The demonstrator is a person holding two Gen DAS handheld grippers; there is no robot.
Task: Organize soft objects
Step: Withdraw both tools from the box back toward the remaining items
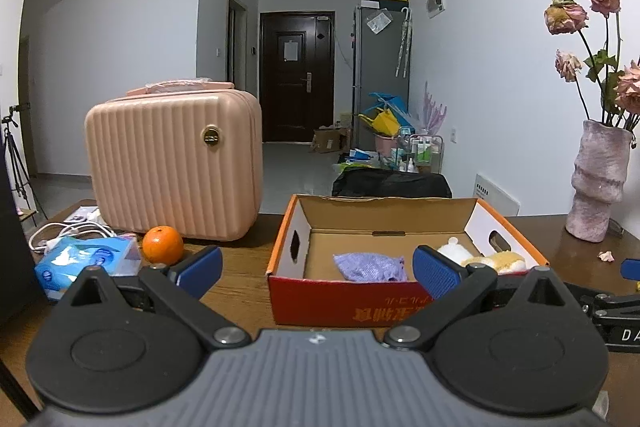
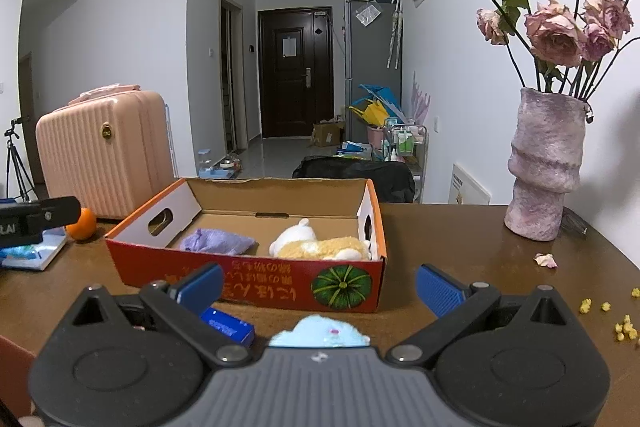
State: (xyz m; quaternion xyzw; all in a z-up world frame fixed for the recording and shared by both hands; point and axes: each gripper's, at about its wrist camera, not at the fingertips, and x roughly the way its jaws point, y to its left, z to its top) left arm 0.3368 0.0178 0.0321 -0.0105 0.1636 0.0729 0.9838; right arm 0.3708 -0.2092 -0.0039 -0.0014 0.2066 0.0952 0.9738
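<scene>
An open red and orange cardboard box (image 1: 340, 301) (image 2: 248, 277) stands on the brown table. Inside lie a purple soft pouch (image 1: 368, 267) (image 2: 218, 241) and a yellow and white plush toy (image 1: 486, 257) (image 2: 320, 245). My left gripper (image 1: 318, 273) is open and empty, just in front of the box. My right gripper (image 2: 318, 285) is open in front of the box. A light blue soft toy (image 2: 320, 335) lies on the table below it, between the fingers and close to the camera, not held.
A pink ribbed suitcase (image 1: 176, 163) (image 2: 102, 151), an orange (image 1: 163, 245) (image 2: 82, 223), a blue tissue pack (image 1: 86, 261) and white cables stand left. A pink vase of dried roses (image 1: 598, 183) (image 2: 546, 163) stands right. A blue battery (image 2: 228, 325), petals and yellow crumbs (image 2: 624, 329) lie near.
</scene>
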